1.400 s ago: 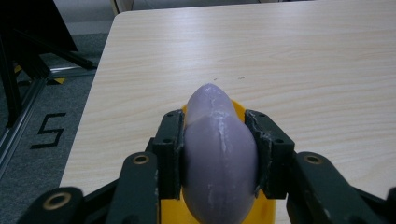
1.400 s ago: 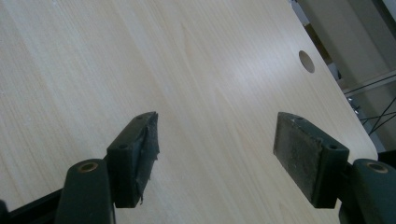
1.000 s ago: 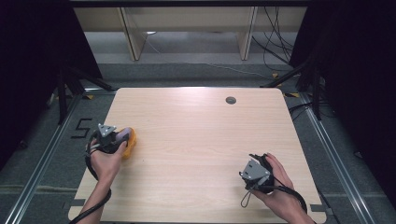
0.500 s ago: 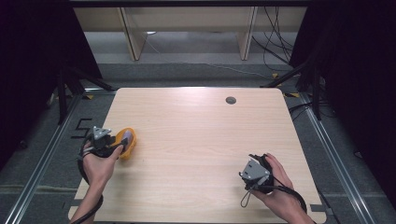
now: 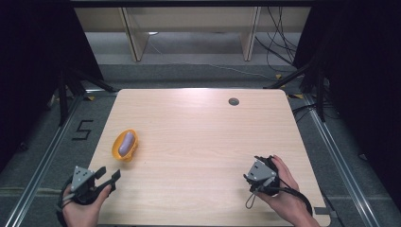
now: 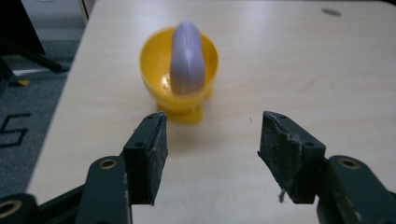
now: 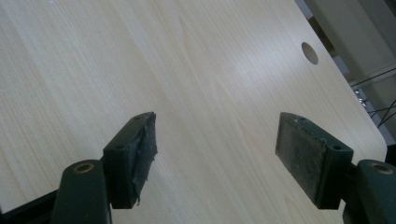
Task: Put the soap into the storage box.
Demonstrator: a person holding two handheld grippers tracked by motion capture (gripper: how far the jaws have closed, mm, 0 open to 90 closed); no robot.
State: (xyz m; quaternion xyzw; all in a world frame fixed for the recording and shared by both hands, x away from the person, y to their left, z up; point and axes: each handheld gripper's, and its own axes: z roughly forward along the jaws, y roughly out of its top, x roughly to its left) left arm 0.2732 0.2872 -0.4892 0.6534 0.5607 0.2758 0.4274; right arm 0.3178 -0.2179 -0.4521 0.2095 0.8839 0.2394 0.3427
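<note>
Left gripper (image 5: 109, 178) withdrew, opening; cup (image 6: 180, 70) upright.

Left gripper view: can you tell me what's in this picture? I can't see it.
A yellow cup stands on a pale wooden table with a purple egg-shaped thing sitting in it. In front, the left tongs are open with nothing between them, a little back from the cup.

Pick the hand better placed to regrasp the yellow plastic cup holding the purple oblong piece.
Left. The left gripper sits close to the yellow plastic cup, jaws open and aimed at it. The right gripper rests across the table, facing bare wood.
</note>
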